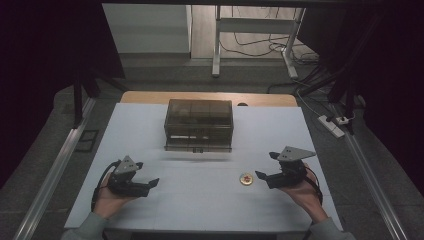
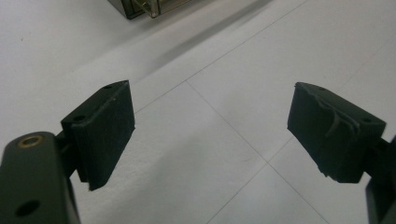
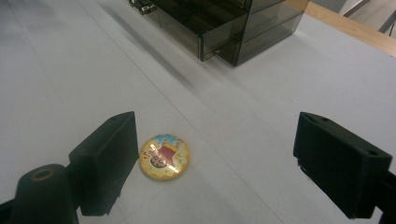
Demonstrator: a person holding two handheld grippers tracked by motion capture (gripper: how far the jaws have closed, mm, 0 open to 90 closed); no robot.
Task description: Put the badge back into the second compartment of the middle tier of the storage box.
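In the high view, a small round domed badge with a yellow rim and a colourful picture [image 1: 245, 178] lies flat on the white surface [image 1: 200, 200], toward its near right part, well short of the smoky transparent plastic drawer box [image 1: 199, 125] that stands at the middle of the far edge. The right gripper [image 1: 266, 167] hangs just to the right of the badge with its jaws released, while the left gripper [image 1: 146, 176] sits near the near left corner, also released and well apart from everything. In the left gripper view, the two black jaws stand wide with nothing between them but bare surface, a corner of the drawer box [image 2: 144, 7] showing far off. In the right gripper view, the badge [image 3: 164, 156] lies just beside the left-hand jaw, not yet touched or pinched, and one drawer of the box [image 3: 210, 23] appears to stand slightly pulled out. By my judgement the work is at its start: the badge still has to be grasped, lifted and carried off, probably toward that drawer.
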